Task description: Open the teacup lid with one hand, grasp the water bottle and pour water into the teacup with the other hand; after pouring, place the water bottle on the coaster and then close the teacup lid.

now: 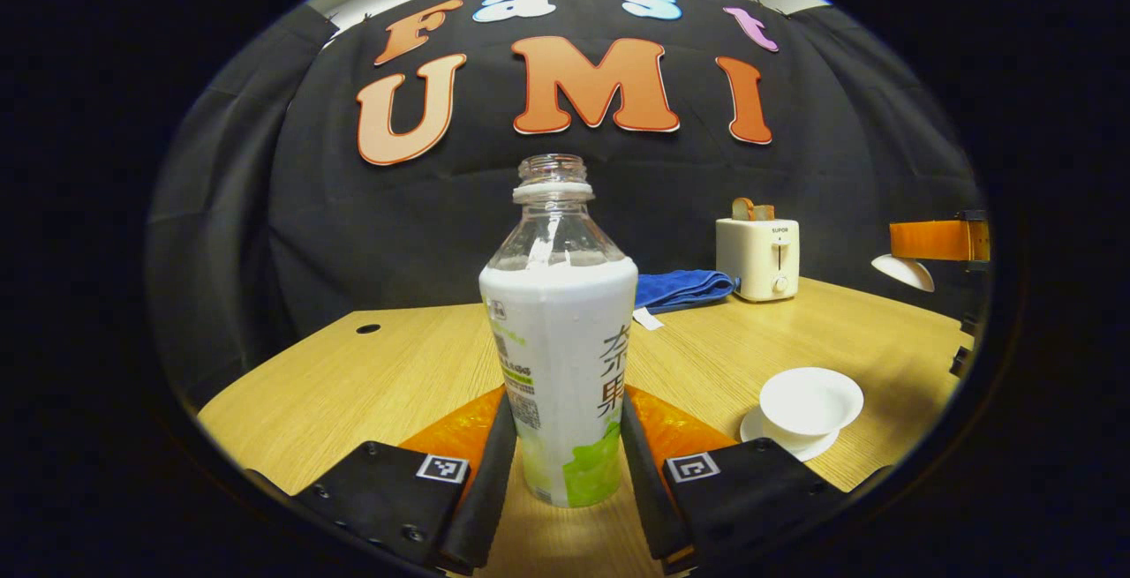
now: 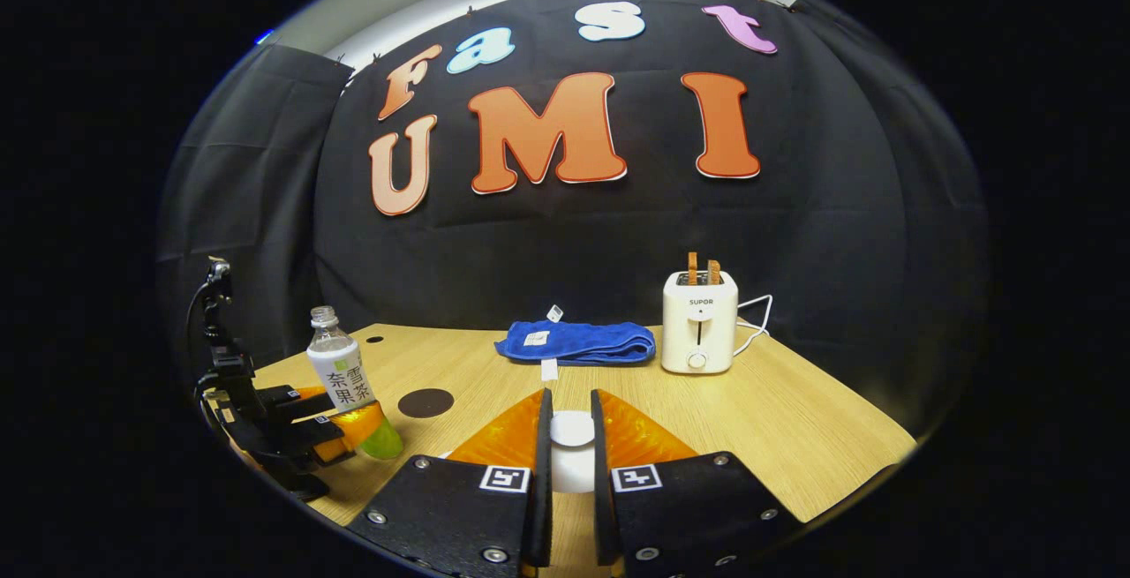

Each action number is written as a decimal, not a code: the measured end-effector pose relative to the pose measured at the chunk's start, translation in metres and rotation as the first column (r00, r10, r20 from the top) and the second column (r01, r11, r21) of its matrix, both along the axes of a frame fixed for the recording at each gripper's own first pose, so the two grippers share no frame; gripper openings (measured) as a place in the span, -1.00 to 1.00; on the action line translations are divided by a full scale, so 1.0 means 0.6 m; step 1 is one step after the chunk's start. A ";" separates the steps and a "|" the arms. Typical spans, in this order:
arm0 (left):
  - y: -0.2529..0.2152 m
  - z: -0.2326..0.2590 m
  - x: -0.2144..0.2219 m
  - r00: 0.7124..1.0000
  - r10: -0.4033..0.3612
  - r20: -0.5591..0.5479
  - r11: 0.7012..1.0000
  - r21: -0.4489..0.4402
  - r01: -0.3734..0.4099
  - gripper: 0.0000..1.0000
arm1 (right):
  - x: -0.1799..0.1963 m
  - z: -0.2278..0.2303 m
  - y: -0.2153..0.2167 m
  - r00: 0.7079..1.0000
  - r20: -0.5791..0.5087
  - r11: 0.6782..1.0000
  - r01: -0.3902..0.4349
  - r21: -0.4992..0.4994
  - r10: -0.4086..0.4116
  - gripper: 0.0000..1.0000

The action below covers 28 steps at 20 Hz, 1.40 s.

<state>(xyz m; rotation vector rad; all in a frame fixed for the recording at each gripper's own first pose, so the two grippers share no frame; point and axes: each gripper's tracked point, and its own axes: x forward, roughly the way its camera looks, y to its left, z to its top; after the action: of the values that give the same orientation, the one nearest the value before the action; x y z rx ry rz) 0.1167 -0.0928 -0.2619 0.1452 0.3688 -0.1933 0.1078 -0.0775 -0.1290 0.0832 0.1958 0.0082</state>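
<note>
We see a light wooden table (image 2: 794, 437) in a booth walled with black cloth. At the back of the table lie a folded blue towel (image 2: 578, 341) and, just beside it, a white toaster (image 2: 699, 322) with slices standing in its slots. A dark round coaster (image 2: 425, 402) lies flat on the table near the water bottle (image 1: 561, 357).

In the left gripper view, our left gripper (image 1: 565, 463) has its jaws set narrowly around the lower body of the uncapped bottle, a finger pressing on each side; the bottle stands upright. In the right gripper view the same bottle looks tilted, with that gripper clamped low on it. To the right of the bottle in the left gripper view sits the open white teacup (image 1: 810, 401) on its saucer (image 1: 788, 439).

Our right gripper (image 2: 572, 454) is nearly closed, both fingers pressed on the white teacup lid (image 2: 572, 430). In the left gripper view that lid hangs in the air at the right edge, well above the table.
</note>
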 end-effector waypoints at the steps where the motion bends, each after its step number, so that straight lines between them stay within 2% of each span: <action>1: 0.005 0.004 -0.003 1.000 -0.001 0.004 0.999 0.041 0.001 0.31 | -0.001 -0.003 -0.005 1.000 -0.005 1.000 0.007 -0.001 -0.007 -0.61; 4: 0.006 0.024 0.002 1.000 -0.016 0.025 0.988 0.155 0.012 0.29 | -0.009 -0.003 -0.014 1.000 -0.004 1.000 0.016 0.008 -0.016 -0.62; 5: 0.010 0.033 0.004 0.999 -0.030 0.035 0.973 0.229 0.021 0.31 | -0.013 -0.002 -0.015 1.000 -0.004 1.000 0.018 0.009 -0.018 -0.61; 8: 0.015 0.048 0.007 0.996 -0.063 0.059 0.915 0.402 0.034 0.33 | -0.019 0.002 -0.021 1.000 0.001 1.000 0.018 0.004 -0.018 -0.62; 12: -0.009 0.047 0.007 0.984 -0.165 0.066 0.820 0.564 0.100 0.34 | -0.029 0.008 -0.032 1.000 0.010 1.000 0.024 0.000 -0.024 -0.61; 14: -0.014 0.039 0.000 0.975 -0.216 0.058 0.754 0.643 0.129 0.29 | -0.032 0.006 -0.036 1.000 0.009 1.000 0.026 0.007 -0.026 -0.61; 16: -0.018 0.031 -0.003 0.964 -0.260 0.047 0.687 0.711 0.151 0.34 | -0.034 0.005 -0.046 0.999 0.008 0.999 0.034 0.008 -0.034 -0.61; 17: -0.021 0.027 -0.005 0.960 -0.279 0.037 0.659 0.734 0.163 0.28 | -0.037 0.003 -0.050 0.999 0.008 0.999 0.039 0.010 -0.039 -0.61; 21: -0.031 0.025 -0.012 0.922 -0.388 0.000 0.478 0.855 0.201 0.34 | -0.040 -0.005 -0.061 0.999 0.002 0.998 0.049 0.032 -0.049 -0.61; 22: -0.035 0.019 -0.014 0.914 -0.405 -0.013 0.445 0.871 0.209 0.28 | -0.040 -0.006 -0.063 0.999 0.000 0.998 0.051 0.031 -0.051 -0.60; 23: -0.036 0.019 -0.018 0.908 -0.418 -0.023 0.423 0.880 0.217 0.34 | -0.041 -0.008 -0.065 0.999 0.000 0.998 0.052 0.032 -0.052 -0.60; 25: -0.040 0.020 -0.017 0.897 -0.439 -0.050 0.368 0.900 0.231 0.33 | -0.043 -0.008 -0.065 0.999 0.002 0.998 0.047 0.042 -0.047 -0.61; 28: -0.043 0.021 -0.009 0.879 -0.469 -0.087 0.272 0.933 0.238 0.29 | -0.045 -0.011 -0.068 0.999 0.000 0.998 0.047 0.038 -0.047 -0.61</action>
<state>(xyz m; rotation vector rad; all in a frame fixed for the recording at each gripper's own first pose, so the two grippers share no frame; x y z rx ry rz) 0.1111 -0.1189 -0.2494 1.4424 0.1797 -0.4053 0.0810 -0.1181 -0.1357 0.1253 0.1927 -0.0344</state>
